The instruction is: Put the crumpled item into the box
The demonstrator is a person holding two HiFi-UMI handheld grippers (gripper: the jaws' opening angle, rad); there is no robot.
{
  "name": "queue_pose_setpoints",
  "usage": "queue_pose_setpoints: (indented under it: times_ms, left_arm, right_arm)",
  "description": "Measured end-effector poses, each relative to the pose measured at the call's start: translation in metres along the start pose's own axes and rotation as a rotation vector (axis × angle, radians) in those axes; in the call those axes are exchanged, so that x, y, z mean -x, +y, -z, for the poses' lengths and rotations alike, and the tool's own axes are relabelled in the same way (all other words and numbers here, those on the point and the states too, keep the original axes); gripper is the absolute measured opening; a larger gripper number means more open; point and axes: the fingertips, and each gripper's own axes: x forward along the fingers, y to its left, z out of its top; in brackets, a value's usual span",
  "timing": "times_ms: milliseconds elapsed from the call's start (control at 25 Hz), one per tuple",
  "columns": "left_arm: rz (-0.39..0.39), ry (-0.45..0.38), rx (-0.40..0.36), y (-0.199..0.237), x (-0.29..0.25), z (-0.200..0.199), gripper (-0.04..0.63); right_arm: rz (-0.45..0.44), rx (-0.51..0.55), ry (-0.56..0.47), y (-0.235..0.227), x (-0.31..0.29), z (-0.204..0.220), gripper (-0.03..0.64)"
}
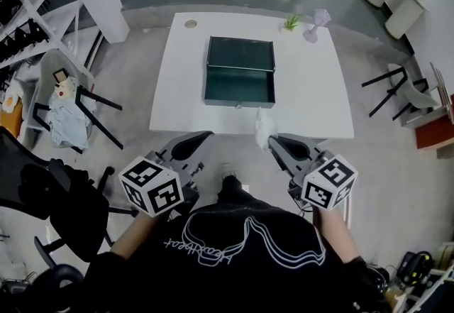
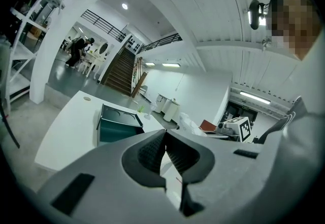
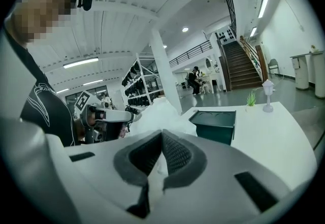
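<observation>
Counted one box, one crumpled item — right gripper clamped on it, left gripper closed, empty. Clamp only clear from right gripper view.

A white surface lies just ahead of the left tongs and right tongs, with a small green plant and a small lamp side by side at its far right corner. A chair draped with cloth stands well left of the left tongs, and a black-legged chair stands well right of the right tongs.
</observation>
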Motion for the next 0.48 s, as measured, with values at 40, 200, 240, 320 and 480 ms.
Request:
queue_pose_setpoints:
  times_ms: [40,200,240,320,480]
  left_arm:
    - [-0.009,-0.002,0.003,0.005,-0.003,-0.004,0.005]
    - [-0.030,-0.007,0.010,0.024,-0.017,-0.018,0.005]
    - [-0.033,-0.008,0.009,0.028,-0.021,-0.021,0.005]
    - [-0.043,-0.011,0.007,0.035,-0.026,-0.028,0.005]
    - [-0.073,-0.008,0.011,0.052,-0.038,-0.038,0.005]
  right_arm:
    - [-0.005,0.001,0.005,-0.005,-0.006,-0.003,0.005]
    - [-0.011,0.022,0.037,-0.027,-0.027,-0.010,0.005]
    - [-0.010,0.034,0.047,-0.032,-0.033,-0.012,0.005]
    - [-0.011,0.066,0.069,-0.043,-0.043,-0.016,0.005]
    - [-0.009,0.134,0.112,-0.064,-0.059,-0.026,0.005]
